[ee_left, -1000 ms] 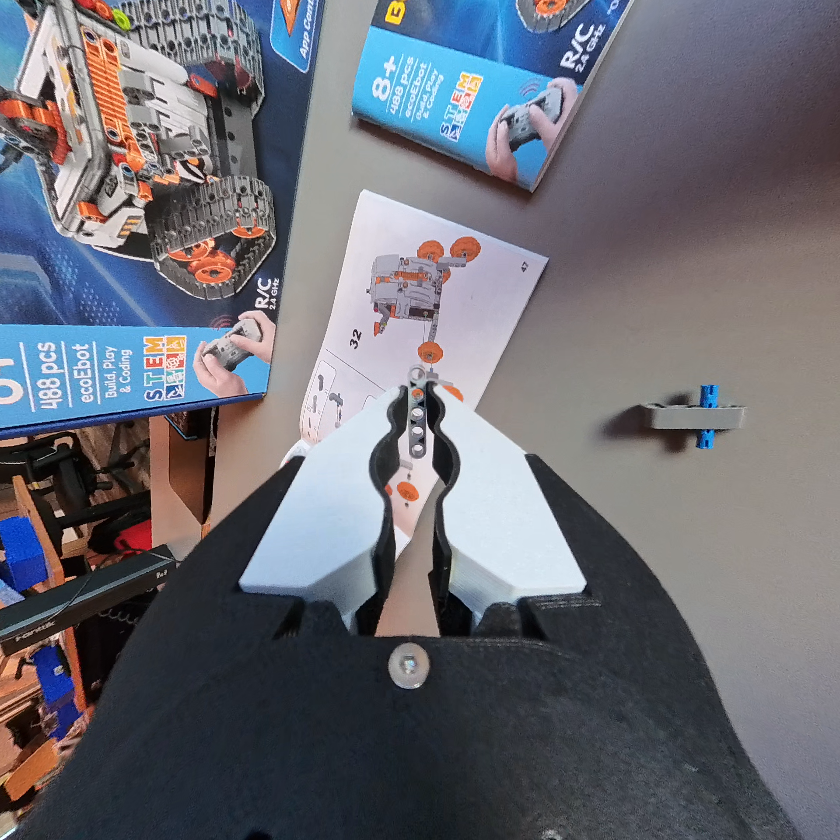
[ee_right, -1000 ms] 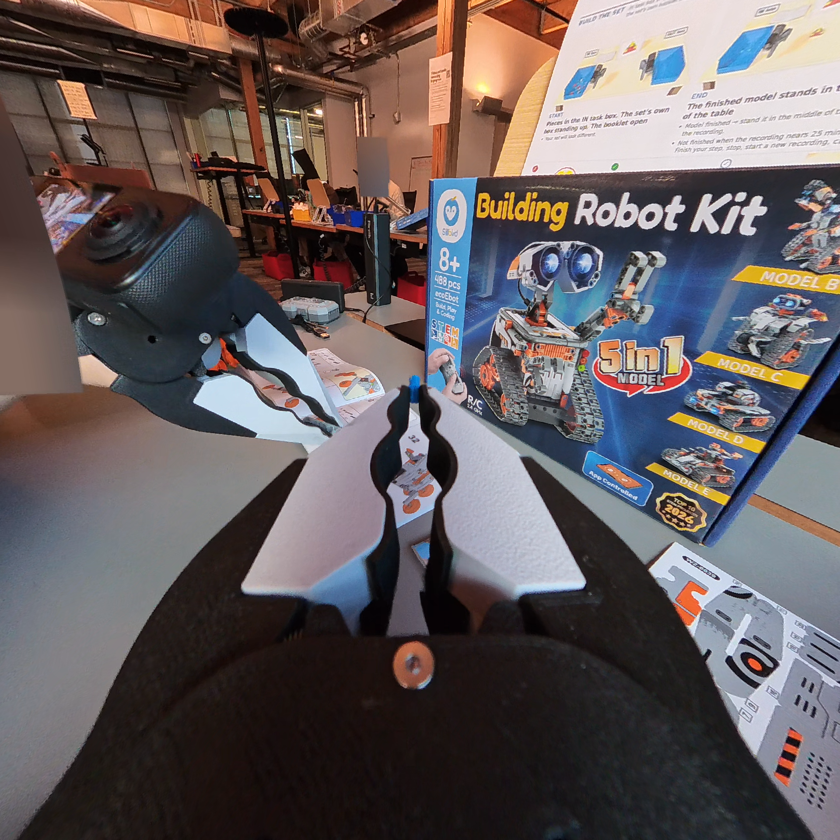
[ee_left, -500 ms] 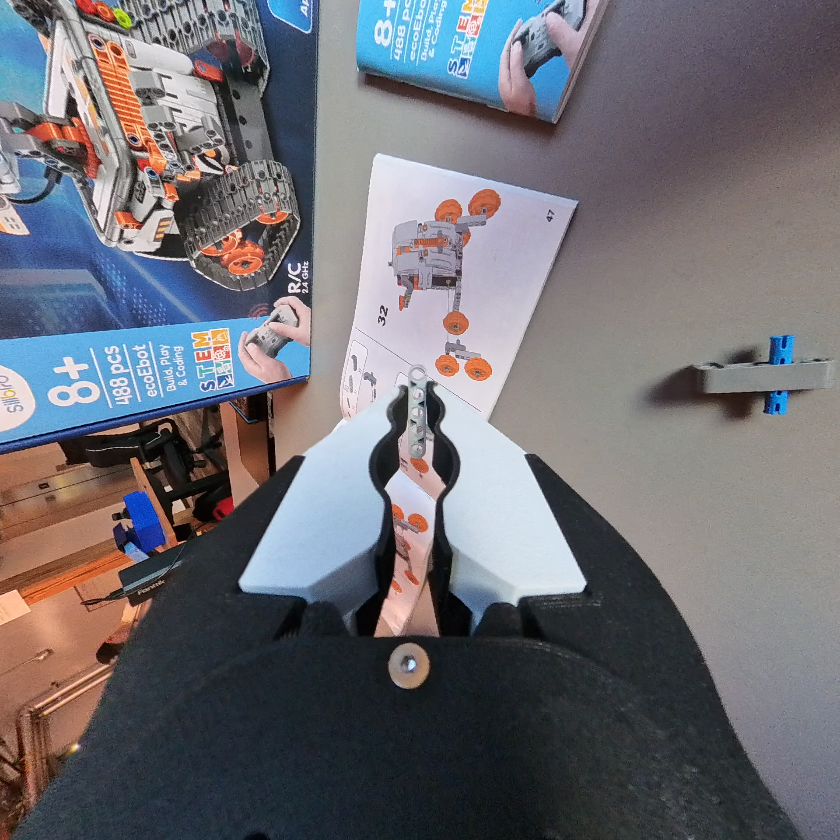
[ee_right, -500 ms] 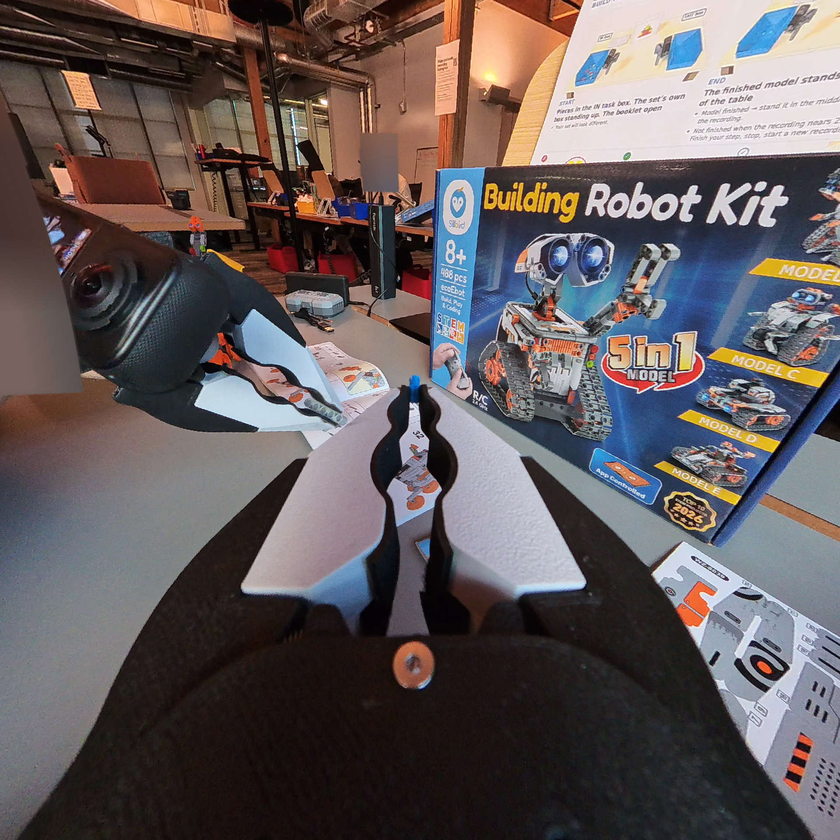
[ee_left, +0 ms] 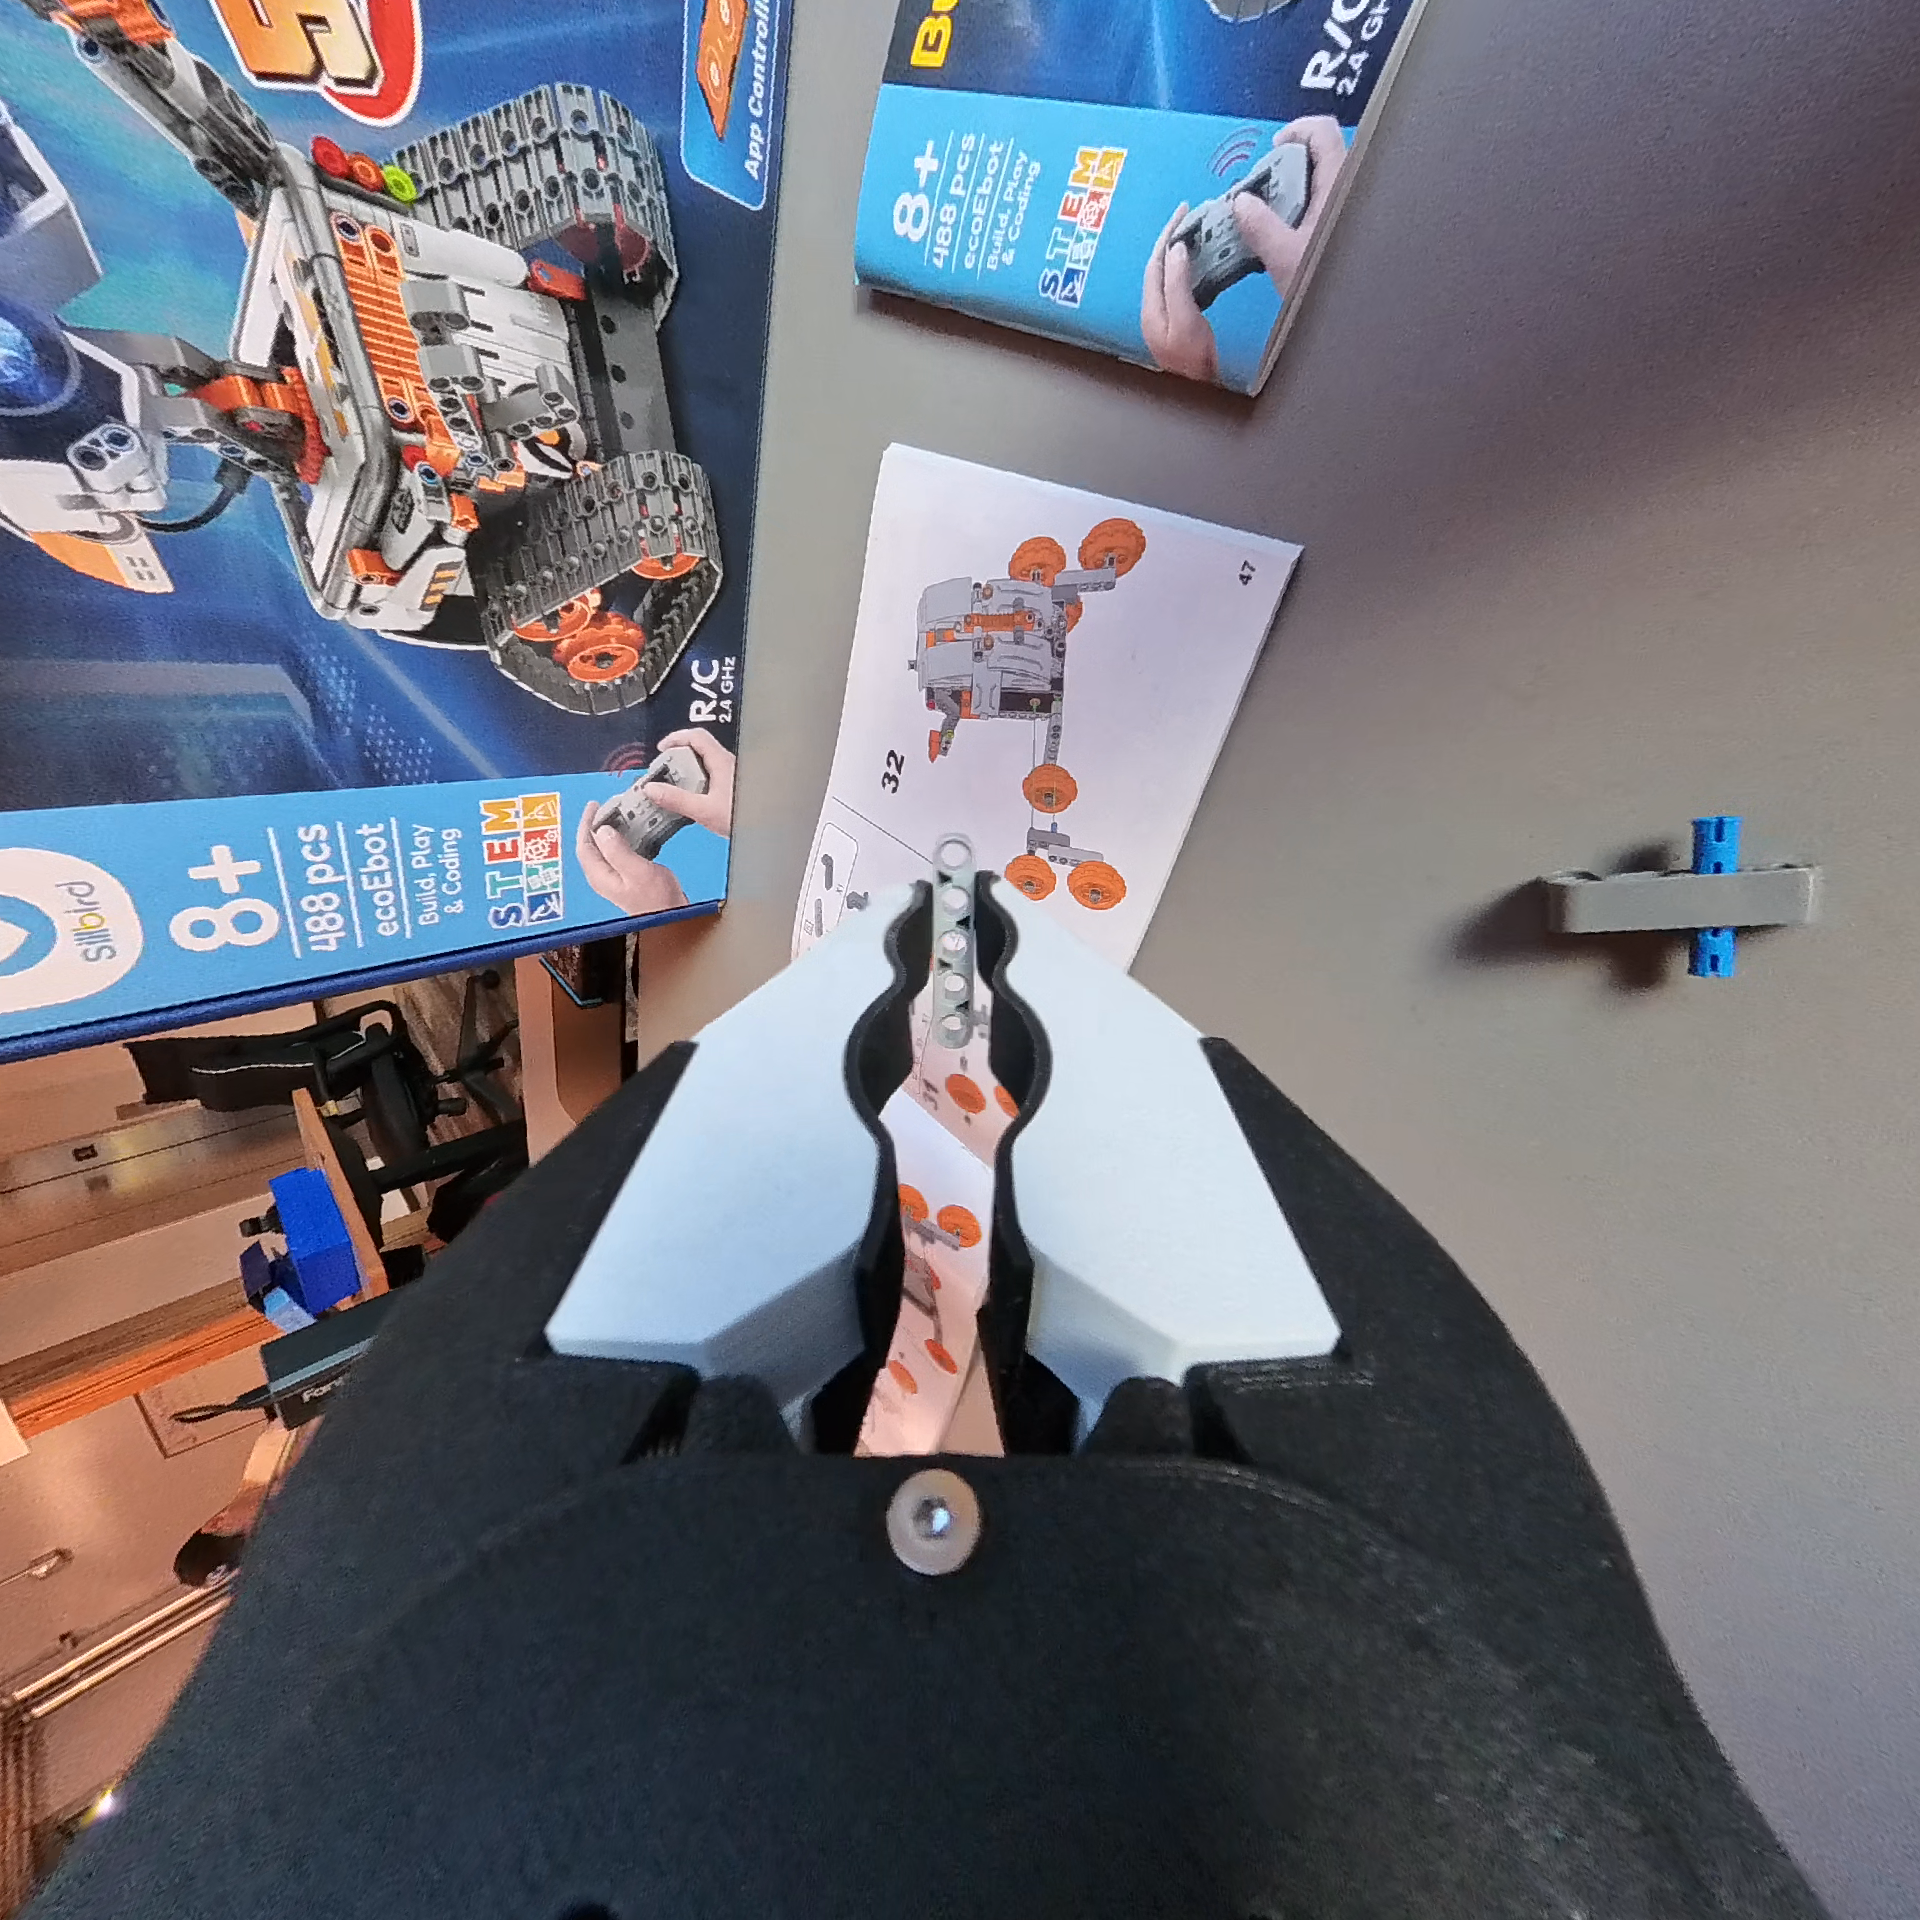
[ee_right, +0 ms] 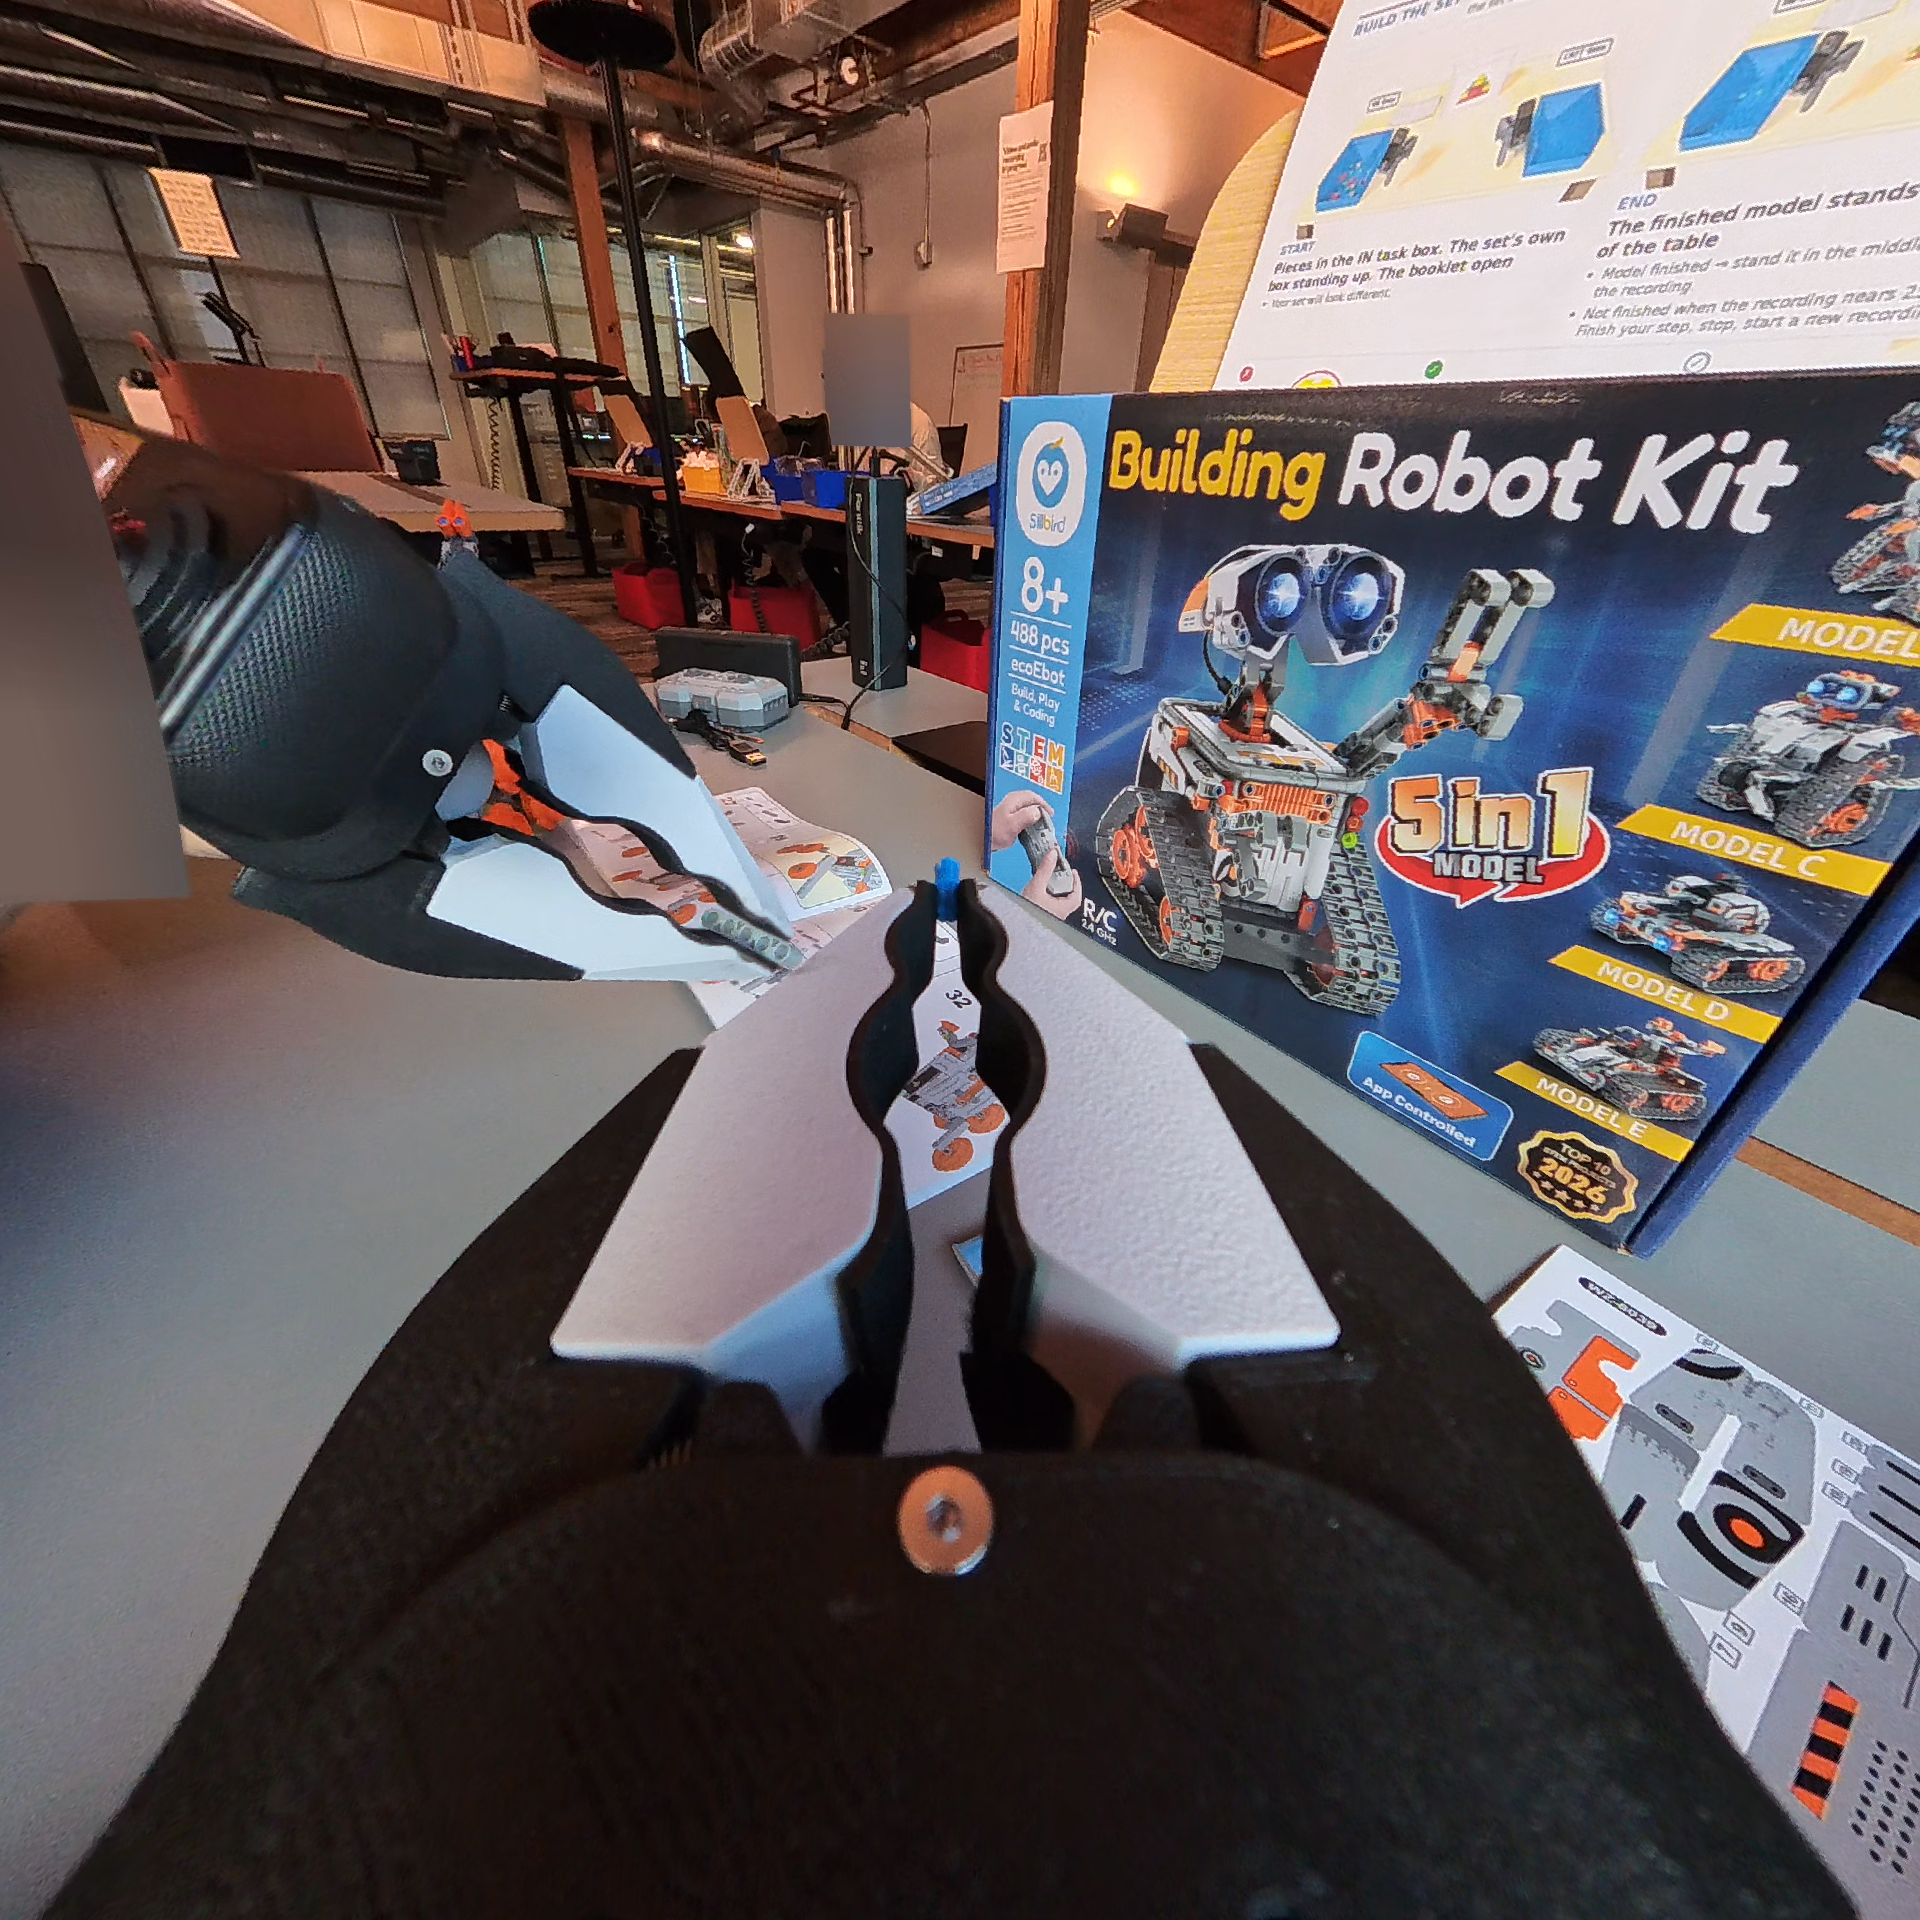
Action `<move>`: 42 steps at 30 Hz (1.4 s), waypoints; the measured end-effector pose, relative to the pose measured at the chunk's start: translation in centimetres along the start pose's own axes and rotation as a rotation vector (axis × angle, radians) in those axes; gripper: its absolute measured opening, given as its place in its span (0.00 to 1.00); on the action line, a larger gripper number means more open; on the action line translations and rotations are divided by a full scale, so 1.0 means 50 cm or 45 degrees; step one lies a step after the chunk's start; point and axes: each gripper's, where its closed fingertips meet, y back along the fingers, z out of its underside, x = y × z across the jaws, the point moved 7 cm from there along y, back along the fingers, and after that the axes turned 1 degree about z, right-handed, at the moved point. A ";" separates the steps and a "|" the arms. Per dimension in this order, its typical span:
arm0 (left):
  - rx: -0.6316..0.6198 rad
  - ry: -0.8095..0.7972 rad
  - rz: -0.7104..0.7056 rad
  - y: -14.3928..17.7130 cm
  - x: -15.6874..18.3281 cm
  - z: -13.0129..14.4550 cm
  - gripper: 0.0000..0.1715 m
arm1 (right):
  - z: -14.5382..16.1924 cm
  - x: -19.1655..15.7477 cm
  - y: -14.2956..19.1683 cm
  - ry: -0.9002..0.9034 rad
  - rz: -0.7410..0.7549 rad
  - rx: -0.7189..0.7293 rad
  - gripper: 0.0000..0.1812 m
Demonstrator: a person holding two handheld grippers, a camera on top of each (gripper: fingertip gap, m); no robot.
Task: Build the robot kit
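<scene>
My left gripper is shut on a thin grey beam with a row of holes, held above the open instruction booklet. It also shows in the right wrist view, with the beam sticking out of its tips. My right gripper is shut on a small blue pin, close to the left gripper's tips. A grey beam with a blue pin through it lies on the grey table to the right of the left gripper.
The robot kit box stands at the back right; it also shows in the left wrist view. A closed blue booklet lies beyond the open one. A sticker sheet lies at the right. An instruction board stands behind the box. The left gripper's tips are roughly 12 centimeters from the right gripper's.
The left gripper has swung back toward the open booklet and closer to the right gripper's tips, still holding the grey beam. The right gripper keeps the blue pin, nearly still.
</scene>
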 end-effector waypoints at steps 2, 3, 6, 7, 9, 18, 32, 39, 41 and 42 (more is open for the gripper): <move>-0.004 0.005 0.021 0.001 0.003 0.000 0.03 | 0.000 0.000 0.000 0.000 -0.001 0.000 0.02; -0.007 0.004 0.020 0.002 0.003 0.001 0.03 | 0.000 0.000 0.000 0.000 -0.001 -0.001 0.02; -0.020 0.006 0.059 0.002 0.009 0.002 0.03 | 0.001 -0.001 -0.001 -0.002 -0.005 -0.005 0.02; -0.025 0.005 0.064 0.002 0.010 0.003 0.03 | 0.002 -0.001 -0.001 -0.001 -0.006 -0.007 0.02; -0.037 0.007 0.096 0.002 0.015 0.005 0.03 | 0.002 -0.002 -0.002 0.004 -0.007 -0.011 0.02; -0.079 0.020 0.154 -0.002 0.022 0.012 0.03 | 0.003 -0.004 -0.004 0.009 -0.016 -0.021 0.02; -0.080 0.032 0.177 0.000 0.025 0.011 0.03 | 0.005 -0.008 -0.006 0.022 -0.024 -0.035 0.02; -0.055 0.072 0.226 0.008 0.024 0.009 0.03 | 0.002 -0.010 -0.006 0.032 -0.029 -0.036 0.02; -0.050 0.074 0.231 0.010 0.024 0.008 0.03 | 0.002 -0.012 -0.006 0.039 -0.031 -0.040 0.02; -0.049 0.074 0.226 0.011 0.023 0.008 0.03 | 0.002 -0.013 -0.007 0.044 -0.031 -0.043 0.02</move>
